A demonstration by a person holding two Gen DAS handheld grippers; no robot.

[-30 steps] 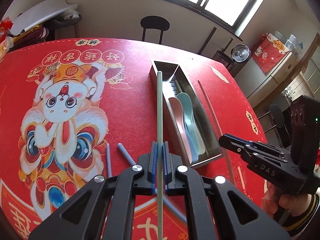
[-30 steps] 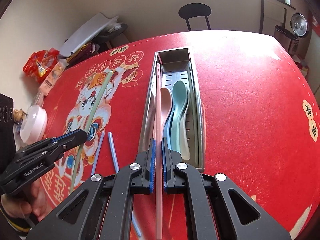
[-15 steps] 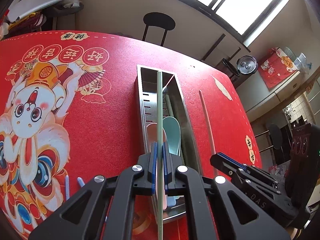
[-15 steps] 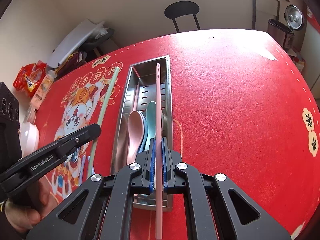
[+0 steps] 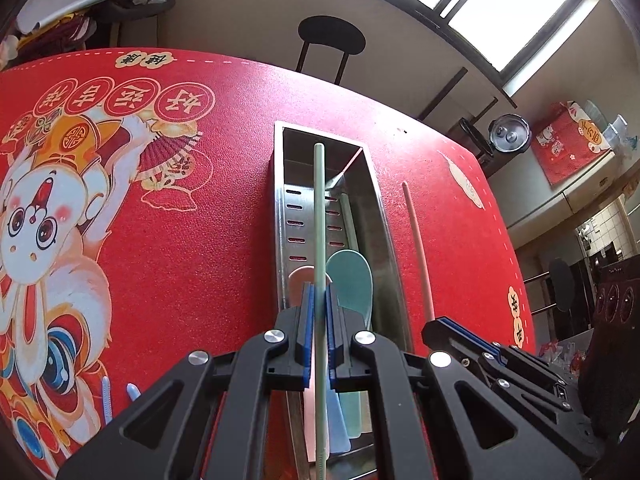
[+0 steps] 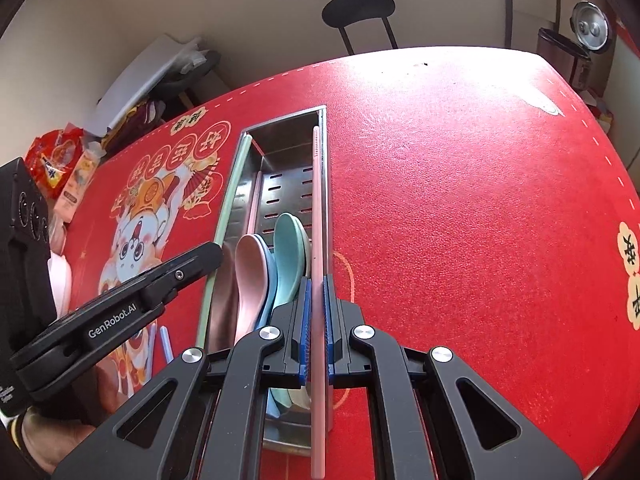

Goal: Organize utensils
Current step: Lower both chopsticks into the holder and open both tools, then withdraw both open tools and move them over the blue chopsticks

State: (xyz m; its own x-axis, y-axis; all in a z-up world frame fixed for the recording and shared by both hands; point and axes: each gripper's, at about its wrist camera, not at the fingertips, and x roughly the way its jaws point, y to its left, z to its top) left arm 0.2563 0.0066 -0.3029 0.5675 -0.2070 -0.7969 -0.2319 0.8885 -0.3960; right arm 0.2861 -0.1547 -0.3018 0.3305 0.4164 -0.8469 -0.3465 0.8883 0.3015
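While a second ago both grippers hung short of the long stainless-steel slotted tray [image 6: 326,184], they have since slid forward and sunk a little, so each stick now lies over it. Nearest, the left gripper [image 5: 318,336] is clamped on a pale green chopstick [image 5: 319,216], and the right gripper [image 6: 316,332] is clamped on a pale pink chopstick [image 6: 318,200]. Both sticks run lengthwise with the tray, tips toward its far end and the dark chair beyond. Pink, blue and teal spoons [image 6: 276,264] already lie inside. Release looks close, though neither stick seems down yet. Two blue chopsticks [image 5: 120,394] wait on the red tablecloth [image 6: 460,200].
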